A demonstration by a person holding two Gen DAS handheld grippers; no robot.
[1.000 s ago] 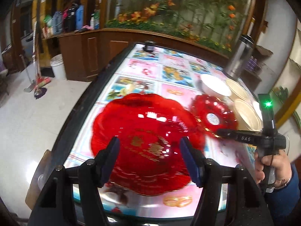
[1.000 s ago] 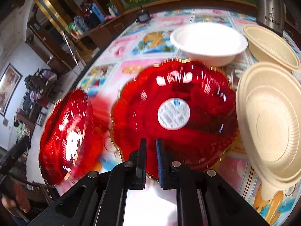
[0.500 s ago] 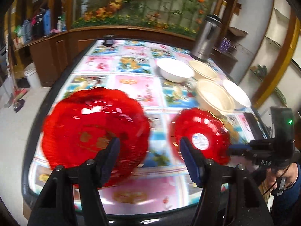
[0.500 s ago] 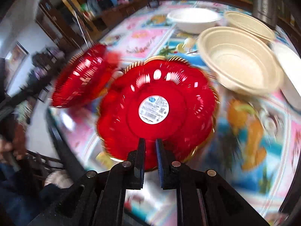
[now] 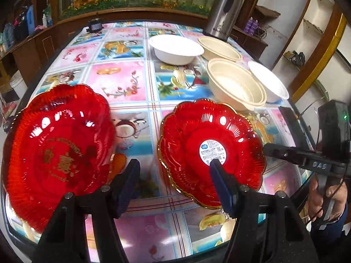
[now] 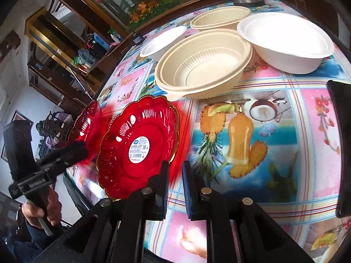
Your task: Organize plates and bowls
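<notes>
**Q:** Left wrist view, what am I looking at?

**A:** My left tool (image 5: 173, 168) is spread wide with nothing between its fingers. It hangs over the near edge of the tabletop (image 5: 122, 81). The large red plate (image 5: 57, 153) is off to its left by the near corner, and the small red plate (image 5: 210, 151) with the sticker sits just right of centre.

**Q:** And your other hand?

**A:** My right tool (image 6: 175, 168) is at the small plate's near rim. Its jaws are opening, with a smear of red rim showing in the gap between them. I read that as letting go, not pinching.

**Q:** So which step is this?

**A:** I'd say I'm parking the small plate beside the large one, so the reds are gathered at the front. The bowls aren't sorted. The beige bowl (image 6: 204, 65) stands just behind the small plate, a white bowl (image 6: 285, 41) is beside that, and two more sit farther back.

**Q:** What does the next move need?

**A:** I need to draw the right tool clear of the rim without dragging the plate. Then one plate goes on the other, pinched by its thin fluted edge and kept level.
</notes>
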